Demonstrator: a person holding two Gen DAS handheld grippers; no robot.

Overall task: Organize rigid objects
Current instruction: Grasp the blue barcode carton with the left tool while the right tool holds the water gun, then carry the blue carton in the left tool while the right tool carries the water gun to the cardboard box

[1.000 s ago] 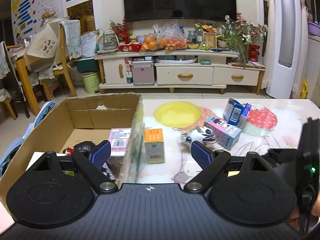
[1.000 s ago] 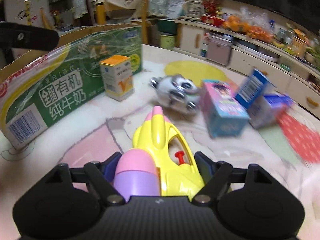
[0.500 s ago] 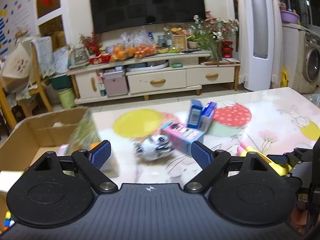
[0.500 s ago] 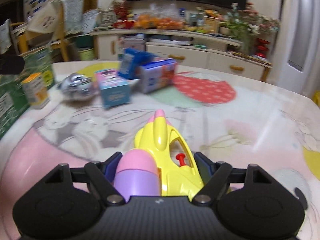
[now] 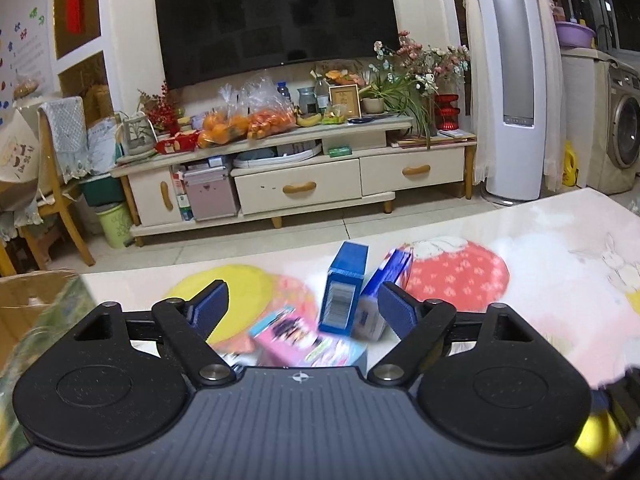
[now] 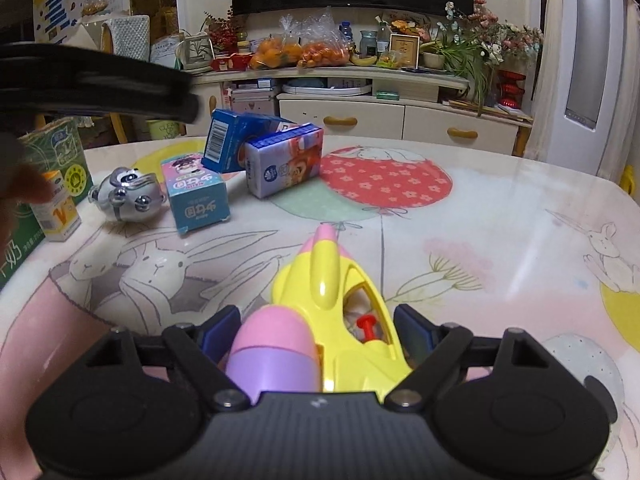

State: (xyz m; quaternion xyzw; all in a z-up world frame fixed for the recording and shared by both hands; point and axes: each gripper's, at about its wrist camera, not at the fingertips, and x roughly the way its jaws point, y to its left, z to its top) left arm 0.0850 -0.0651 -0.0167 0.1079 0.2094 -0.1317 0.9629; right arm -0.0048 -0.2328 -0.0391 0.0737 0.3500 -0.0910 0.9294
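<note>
Home living room, television [image 5: 276, 16], TV cabinet [image 5: 300, 184]

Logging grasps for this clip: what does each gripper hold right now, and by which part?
The right gripper clamps the yellow toy water gun across its rear body, near the pink-purple tank. The left gripper is open, holding nothing.

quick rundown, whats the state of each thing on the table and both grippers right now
left gripper: open, holding nothing
right gripper: shut on the toy water gun
toy water gun: held, nose pointing away
pink and teal box: lying flat
dark blue box: tilted, leaning on the box beside it
blue and white box: lying on its side
silver toy: resting on the table
orange-topped box: upright
</note>
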